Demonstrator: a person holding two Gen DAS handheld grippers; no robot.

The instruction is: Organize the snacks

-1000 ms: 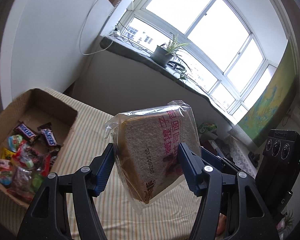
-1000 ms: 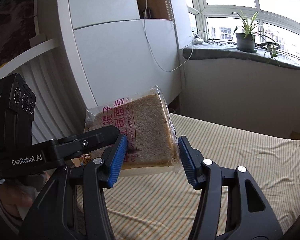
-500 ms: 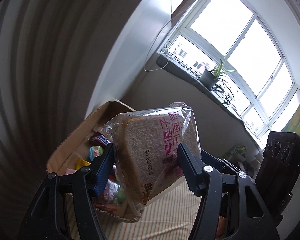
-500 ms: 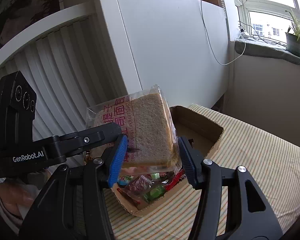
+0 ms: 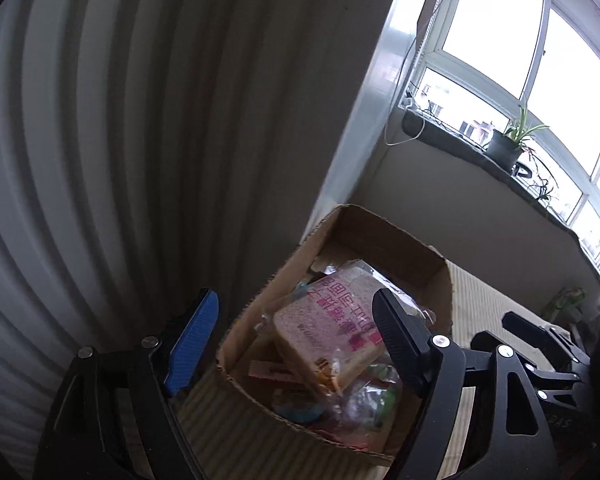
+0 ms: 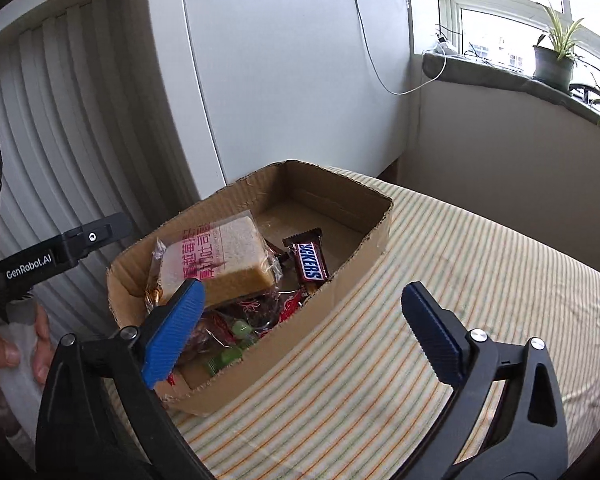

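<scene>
Left wrist view: left gripper (image 5: pixel 296 340) jaws have just been opening, now released; bagged bread slice (image 5: pixel 324 332) lies beyond them in the cardboard box (image 5: pixel 384 236), on other snacks, touching neither pad.

Right wrist view: right gripper (image 6: pixel 300 332) jaws have just been opening, now spread wide, nothing gripped. Bread (image 6: pixel 220 264) rests in box (image 6: pixel 356 264) past the left pad; Snickers bar (image 6: pixel 310 266) beside it.

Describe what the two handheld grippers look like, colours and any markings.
Both are black frames with silver bolts. The right gripper has two ribbed blue pads. The left gripper shows one ribbed blue pad and the ribbed black back of the other finger. In the right wrist view its side arm reads "GenRobot.AI" in white. No cables or sleeves are clear.
</scene>
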